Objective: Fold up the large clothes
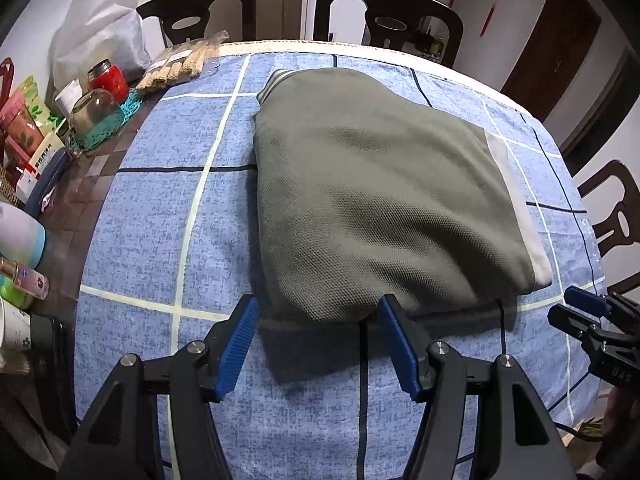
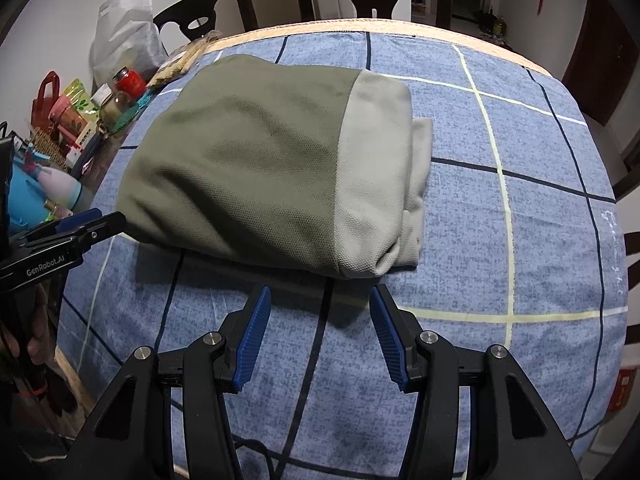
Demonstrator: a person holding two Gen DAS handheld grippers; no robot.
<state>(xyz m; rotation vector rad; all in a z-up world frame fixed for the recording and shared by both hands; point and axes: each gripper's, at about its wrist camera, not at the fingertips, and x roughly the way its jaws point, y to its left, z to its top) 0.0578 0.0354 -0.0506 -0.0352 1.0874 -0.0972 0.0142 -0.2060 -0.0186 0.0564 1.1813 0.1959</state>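
Observation:
A folded olive-green garment (image 1: 360, 184) with a pale grey panel (image 2: 372, 168) along its right side lies flat on the blue checked tablecloth (image 1: 160, 208). My left gripper (image 1: 320, 304) is open at the near left edge of the garment, and the hem lies between its blue pads without being pressed. My right gripper (image 2: 320, 292) is open just short of the garment's near right corner (image 2: 360, 268), with only tablecloth between its fingers. Each gripper also shows in the other's view: the right gripper (image 1: 580, 312) at the right edge, the left gripper (image 2: 80, 228) at the left edge.
Jars (image 1: 106, 80), packets, bottles (image 1: 20, 236) and a white plastic bag (image 1: 100, 28) crowd the table's left side. Dark wooden chairs (image 1: 384, 4) stand behind the far edge and at the right. A thin black cable (image 1: 502, 320) runs by the garment's near right corner.

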